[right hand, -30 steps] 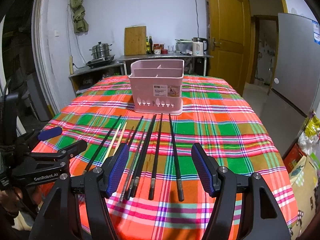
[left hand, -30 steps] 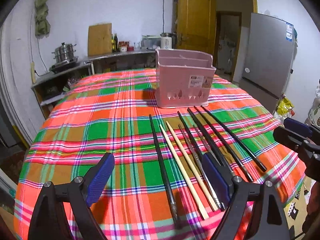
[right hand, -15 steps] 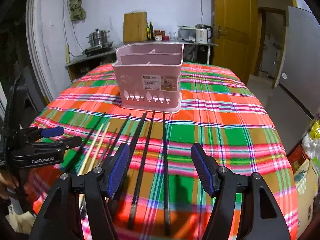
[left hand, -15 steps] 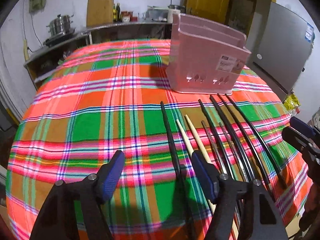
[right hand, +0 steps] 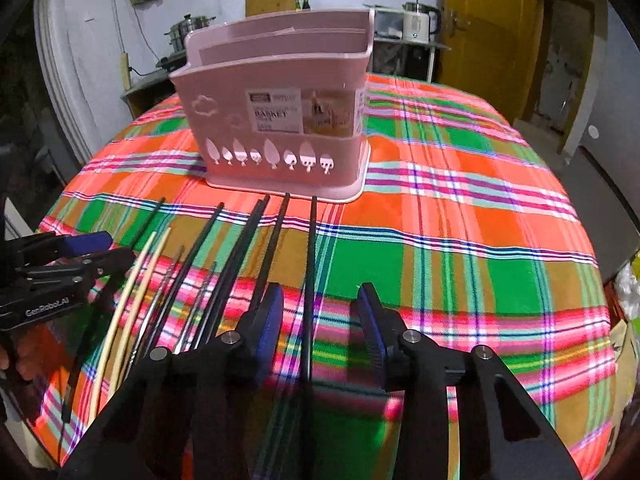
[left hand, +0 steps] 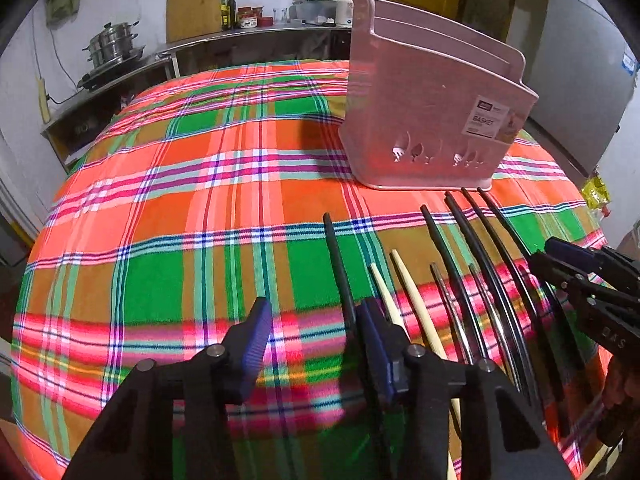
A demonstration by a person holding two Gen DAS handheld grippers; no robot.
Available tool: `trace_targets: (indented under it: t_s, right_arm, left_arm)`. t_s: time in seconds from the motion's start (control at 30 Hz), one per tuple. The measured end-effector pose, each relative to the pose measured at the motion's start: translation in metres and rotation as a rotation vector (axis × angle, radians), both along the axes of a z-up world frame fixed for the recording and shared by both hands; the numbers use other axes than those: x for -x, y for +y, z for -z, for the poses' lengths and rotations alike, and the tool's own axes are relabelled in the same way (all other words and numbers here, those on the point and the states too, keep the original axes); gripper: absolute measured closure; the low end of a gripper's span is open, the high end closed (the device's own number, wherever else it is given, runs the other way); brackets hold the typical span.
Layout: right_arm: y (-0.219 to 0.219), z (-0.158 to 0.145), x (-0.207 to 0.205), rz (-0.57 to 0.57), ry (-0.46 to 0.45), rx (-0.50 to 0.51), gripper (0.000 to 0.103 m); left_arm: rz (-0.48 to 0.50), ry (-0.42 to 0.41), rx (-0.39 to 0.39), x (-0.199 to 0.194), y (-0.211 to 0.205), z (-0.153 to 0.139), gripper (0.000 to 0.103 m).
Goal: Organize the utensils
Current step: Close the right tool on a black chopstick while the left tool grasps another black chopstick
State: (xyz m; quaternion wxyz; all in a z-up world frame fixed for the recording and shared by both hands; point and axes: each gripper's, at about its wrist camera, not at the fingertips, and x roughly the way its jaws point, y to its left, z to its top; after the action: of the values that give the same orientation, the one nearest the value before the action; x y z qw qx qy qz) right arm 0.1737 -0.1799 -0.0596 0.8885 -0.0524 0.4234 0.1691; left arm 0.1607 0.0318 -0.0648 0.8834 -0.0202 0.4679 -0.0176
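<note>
A row of several chopsticks lies on the plaid cloth in front of a pink utensil basket (left hand: 432,120) (right hand: 280,120): black ones, two pale wooden ones (left hand: 404,280) and thin metal ones. My left gripper (left hand: 314,340) hangs low over the row's left end. Its jaws are closing, with the leftmost black chopstick (left hand: 338,256) between the pads, close to the right pad. My right gripper (right hand: 320,320) is over the row's right end. Its jaws are closing around the rightmost black chopstick (right hand: 311,264), which lies between the pads untouched.
The plaid tablecloth (left hand: 180,208) covers a round table that drops off at the near and side edges. Behind it stand a counter with steel pots (left hand: 110,44), a cutting board (left hand: 194,6) and a kettle (right hand: 416,24). A fridge (left hand: 580,92) is at the right.
Both grippers have come forward and down onto the chopstick row, and the basket looms larger. The jaws of both have narrowed from wide open, each now straddling an outer black chopstick.
</note>
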Motion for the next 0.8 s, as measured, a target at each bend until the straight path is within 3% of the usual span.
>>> trace_targets:
  t_s: [0.13,0.27,0.33,0.43,0.8]
  right_arm:
    - [0.005,0.006,-0.011,-0.011,0.03,0.005,0.074]
    - [0.012,0.007,-0.019,-0.023,0.036,0.019,0.075]
    - [0.014,0.007,-0.024,-0.025,0.044,0.023,0.08]
    - [0.016,0.007,-0.031,-0.032,0.063,0.007,0.097]
    - [0.0,-0.008,-0.023,-0.016,0.073,-0.081,0.098]
  left_arm:
    - [0.008,0.0,-0.039,-0.005,-0.006,0.001,0.058]
    - [0.024,0.001,-0.05,-0.009,-0.009,0.0,0.063]
    - [0.046,0.004,-0.055,-0.011,-0.014,-0.001,0.076]
    - [0.071,0.009,-0.06,-0.014,-0.02,-0.002,0.092]
    - [0.049,0.025,0.034,-0.013,-0.004,-0.016,0.098]
